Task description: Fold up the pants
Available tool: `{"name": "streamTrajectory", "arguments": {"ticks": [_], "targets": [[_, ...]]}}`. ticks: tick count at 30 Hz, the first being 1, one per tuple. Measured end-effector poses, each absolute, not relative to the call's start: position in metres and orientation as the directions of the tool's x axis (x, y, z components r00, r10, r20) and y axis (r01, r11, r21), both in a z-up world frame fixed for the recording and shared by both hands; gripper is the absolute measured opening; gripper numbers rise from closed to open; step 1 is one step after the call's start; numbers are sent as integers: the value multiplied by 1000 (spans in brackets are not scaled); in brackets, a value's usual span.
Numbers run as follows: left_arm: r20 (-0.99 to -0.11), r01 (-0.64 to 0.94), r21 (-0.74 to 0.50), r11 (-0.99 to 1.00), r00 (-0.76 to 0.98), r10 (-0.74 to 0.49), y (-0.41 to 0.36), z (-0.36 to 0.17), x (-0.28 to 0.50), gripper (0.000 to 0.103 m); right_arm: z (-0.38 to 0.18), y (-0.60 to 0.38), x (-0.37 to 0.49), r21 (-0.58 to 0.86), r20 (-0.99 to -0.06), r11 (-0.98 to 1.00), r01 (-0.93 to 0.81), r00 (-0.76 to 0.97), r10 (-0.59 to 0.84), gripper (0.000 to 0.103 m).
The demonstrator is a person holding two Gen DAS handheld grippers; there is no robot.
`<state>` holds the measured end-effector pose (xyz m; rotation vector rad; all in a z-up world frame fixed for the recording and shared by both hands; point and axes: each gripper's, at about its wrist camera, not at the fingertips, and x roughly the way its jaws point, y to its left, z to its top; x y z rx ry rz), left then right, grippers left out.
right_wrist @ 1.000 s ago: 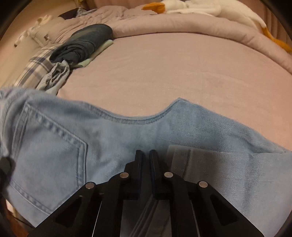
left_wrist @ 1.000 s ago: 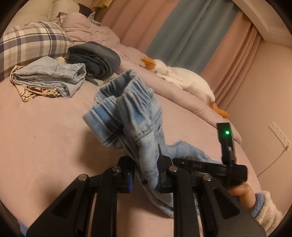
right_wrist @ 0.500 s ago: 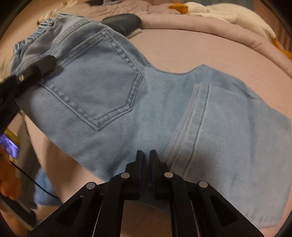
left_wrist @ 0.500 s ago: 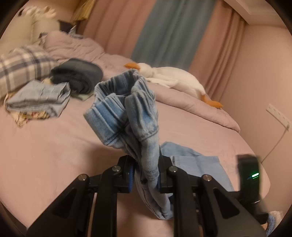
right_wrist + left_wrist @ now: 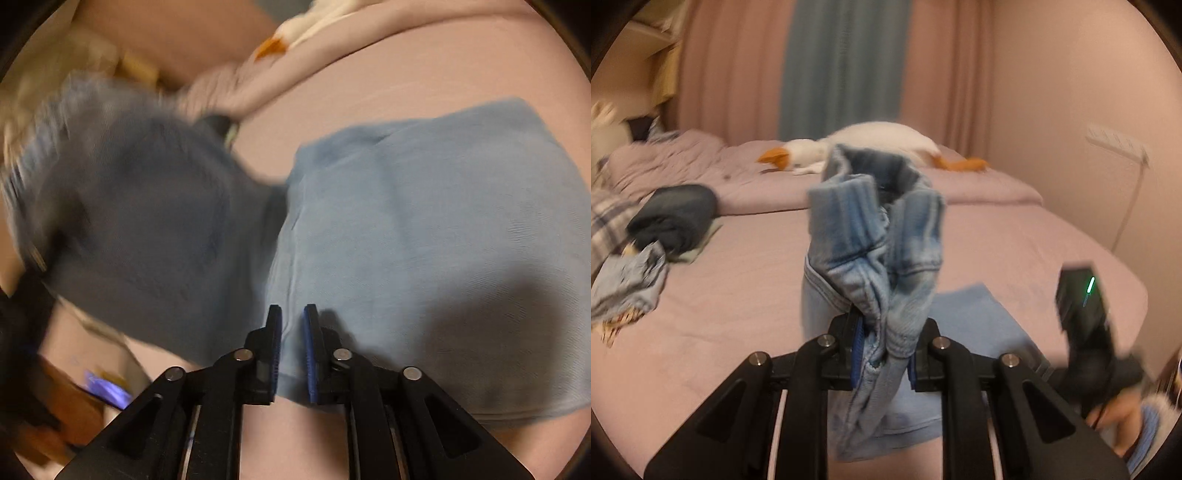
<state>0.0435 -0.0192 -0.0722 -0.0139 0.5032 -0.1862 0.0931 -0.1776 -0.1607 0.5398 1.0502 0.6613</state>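
the left gripper (image 5: pixel 884 350) is clenched on the bunched elastic waistband of the light blue pants (image 5: pixel 875 236), which stand up above its jaws, while more denim hangs below them. the right gripper (image 5: pixel 292 347) has its jaws opening; a narrow gap shows between the blue pads (image 5: pixel 276 350), and the edge of the folded leg section lies in that gap, with the pads not visibly pressing on it. in the right wrist view the pants (image 5: pixel 424 229) lie spread on the pink bed sheet (image 5: pixel 461 66), and their upper part is lifted at the left, blurred. in the left wrist view the right gripper (image 5: pixel 1086 325) appears at the lower right with a green light, held by a hand (image 5: pixel 1115 424) in a fluffy sleeve. the bed (image 5: pixel 738 295) carries a dark folded garment (image 5: pixel 674 216) and a folded pale denim item (image 5: pixel 628 288) at the left. a white plush goose (image 5: pixel 864 146) lies on the crumpled duvet (image 5: pixel 676 162) at the far side. pink and blue curtains (image 5: pixel 846 62) hang behind.
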Motion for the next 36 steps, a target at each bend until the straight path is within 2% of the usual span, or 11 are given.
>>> {"name": "streamTrajectory", "arguments": {"ticks": [2, 3, 8, 10, 11, 13, 19, 24, 28, 34, 36], "targets": [[-505, 216, -6, 976, 842, -189, -41, -83, 48, 18, -162, -213, 96, 776, -519, 611, -157, 391, 760, 50], [-520, 237, 17, 971, 832, -194, -50, -89, 50, 19, -165, -232, 95, 837, -449, 535, -114, 415, 791, 56], [-638, 376, 180, 909, 748, -183, -104, -141, 58, 27, -199, -293, 91, 997, -78, 74, 28, 484, 872, 70], [-660, 404, 236, 884, 734, -159, -115, -157, 56, 37, -206, -289, 86, 998, -42, 19, 54, 472, 880, 70], [-656, 413, 254, 875, 738, -158, -115, -161, 51, 56, -208, -288, 86, 998, -46, 18, 65, 462, 886, 70], [-651, 422, 250, 871, 740, -172, -111, -159, 41, 80, -205, -285, 84, 996, -78, 51, 72, 449, 890, 70], [-632, 367, 162, 916, 751, -189, -64, -145, 19, 80, -180, -281, 99, 955, -282, 296, 24, 386, 878, 70], [-623, 196, -34, 980, 762, -174, 6, -134, 9, 78, -163, -262, 102, 817, -511, 574, -66, 378, 772, 45], [-631, 89, -142, 986, 759, -160, 42, -132, 9, 78, -152, -264, 103, 773, -534, 626, -106, 425, 731, 33], [-646, 70, -181, 981, 744, -172, 44, -139, 12, 78, -129, -299, 96, 746, -510, 656, -114, 536, 673, 32], [-653, 69, -197, 978, 735, -183, 41, -144, 13, 78, -138, -312, 101, 733, -542, 675, -83, 529, 653, 32]]}}
